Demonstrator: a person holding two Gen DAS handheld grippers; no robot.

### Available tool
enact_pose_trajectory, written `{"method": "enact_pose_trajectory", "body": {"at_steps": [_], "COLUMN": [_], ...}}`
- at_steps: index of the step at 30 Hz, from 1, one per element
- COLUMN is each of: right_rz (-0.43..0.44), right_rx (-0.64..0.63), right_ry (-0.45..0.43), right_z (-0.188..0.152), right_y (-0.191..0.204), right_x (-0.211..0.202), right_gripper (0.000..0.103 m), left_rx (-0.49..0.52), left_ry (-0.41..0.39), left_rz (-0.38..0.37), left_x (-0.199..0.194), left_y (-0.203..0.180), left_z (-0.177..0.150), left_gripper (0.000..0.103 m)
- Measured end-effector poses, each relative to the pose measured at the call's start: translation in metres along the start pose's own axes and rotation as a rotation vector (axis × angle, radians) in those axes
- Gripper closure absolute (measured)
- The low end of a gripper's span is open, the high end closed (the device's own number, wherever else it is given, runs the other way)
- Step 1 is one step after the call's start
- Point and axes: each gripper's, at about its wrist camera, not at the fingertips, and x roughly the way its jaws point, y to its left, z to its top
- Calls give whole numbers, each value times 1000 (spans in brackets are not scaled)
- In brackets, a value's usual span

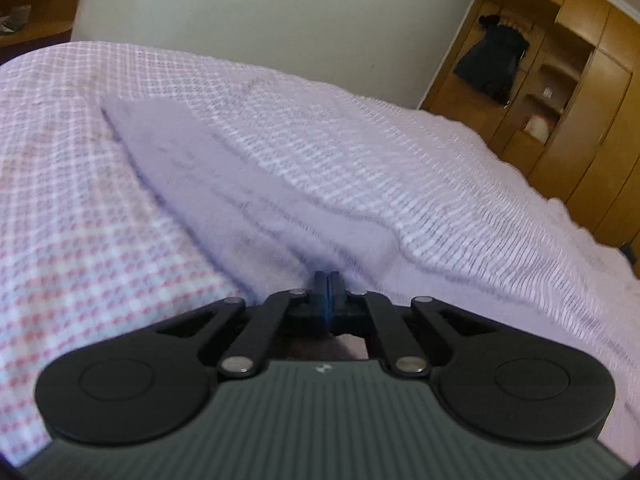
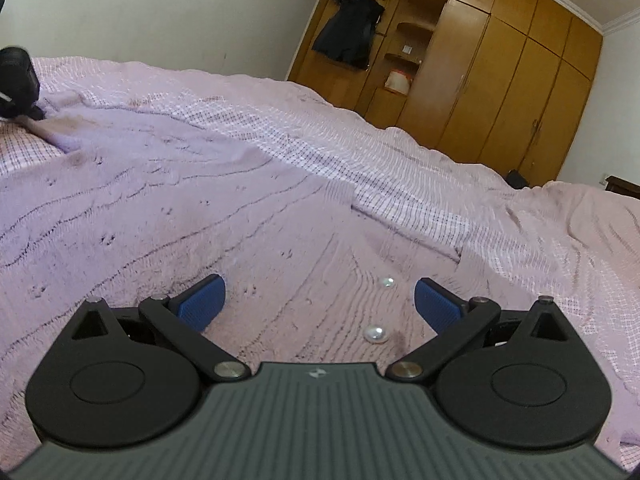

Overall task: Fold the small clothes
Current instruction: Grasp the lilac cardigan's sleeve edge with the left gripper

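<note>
A lilac knitted cardigan (image 2: pixel 160 208) with pearl buttons (image 2: pixel 376 335) lies spread on the bed. My right gripper (image 2: pixel 318 300) hovers just over its button strip, open, its blue pads (image 2: pixel 200 304) wide apart and nothing pinched. My left gripper (image 1: pixel 328 300) is shut, and a long stretch of the cardigan (image 1: pixel 224 184) runs away from its fingertips. In the right wrist view the left gripper (image 2: pixel 16 80) shows as a dark shape at the far left, with a corner of the cardigan drawn up to it.
A pink checked bedsheet (image 2: pixel 400 168) covers the bed under the cardigan. A white wall stands behind the bed. A wooden wardrobe (image 2: pixel 500 60) fills the far right, with a dark garment (image 2: pixel 352 32) hanging on it.
</note>
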Motion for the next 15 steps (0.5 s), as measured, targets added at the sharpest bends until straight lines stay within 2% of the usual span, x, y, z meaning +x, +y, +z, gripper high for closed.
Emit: {"method": "enact_pose_trajectory", "body": {"at_steps": [4, 7, 9, 11, 12, 13, 14, 15], "right_rz": [6, 4, 1, -1, 0, 1, 3, 5], "right_rx": [3, -1, -5, -7, -6, -5, -3, -2], "right_ry": [7, 7, 7, 6, 6, 7, 9, 12], "right_z": [0, 1, 1, 1, 1, 1, 1, 1], "right_y": [0, 0, 1, 1, 1, 2, 1, 1], "right_x": [4, 3, 3, 3, 3, 3, 4, 5], "right_gripper": [0, 0, 0, 0, 0, 0, 0, 0], "left_rx": [29, 102, 148, 137, 104, 78, 47, 7], "left_ry": [-39, -111, -152, -161, -129, -84, -26, 26], "left_rz": [-40, -151, -193, -152, -140, -142, -131, -114], "left_x": [-1, -19, -32, -40, -41, -41, -40, -39], "left_y": [-8, -30, -41, -45, -43, -41, -40, -38], "left_z": [3, -2, -5, -7, -7, -7, -7, -6], "left_gripper": [102, 102, 102, 102, 102, 97, 88, 51]}}
